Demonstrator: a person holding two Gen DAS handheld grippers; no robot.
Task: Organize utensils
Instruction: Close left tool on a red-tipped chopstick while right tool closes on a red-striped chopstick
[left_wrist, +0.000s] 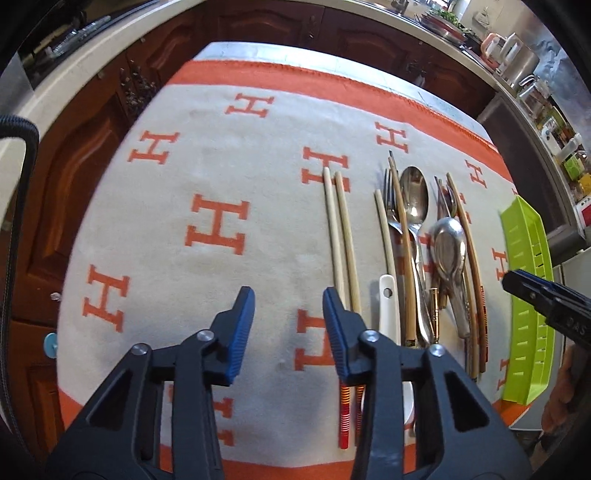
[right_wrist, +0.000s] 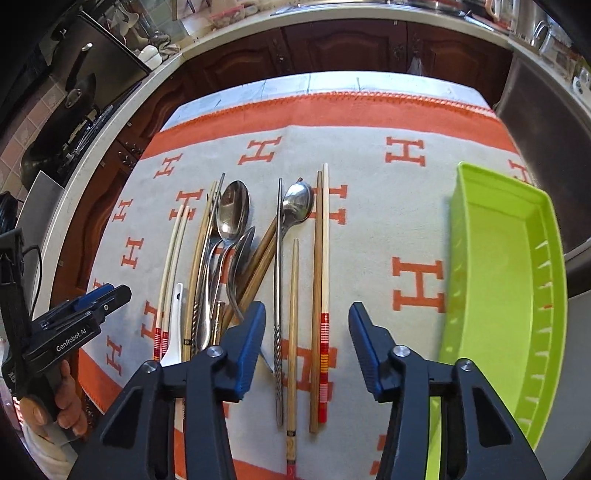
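left gripper (left_wrist: 289, 301): we saw jaws wide apart — holding nothing, above the cloth (left_wrist: 177, 229)
right gripper (right_wrist: 307, 314): wide apart too — empty over chopsticks (right_wrist: 320, 295)

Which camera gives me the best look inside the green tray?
The right wrist view: the green tray sits close, its bare floor and slotted wall showing. In the left wrist view it lies at the far edge, mostly outer wall, partly behind the right hand-held gripper.
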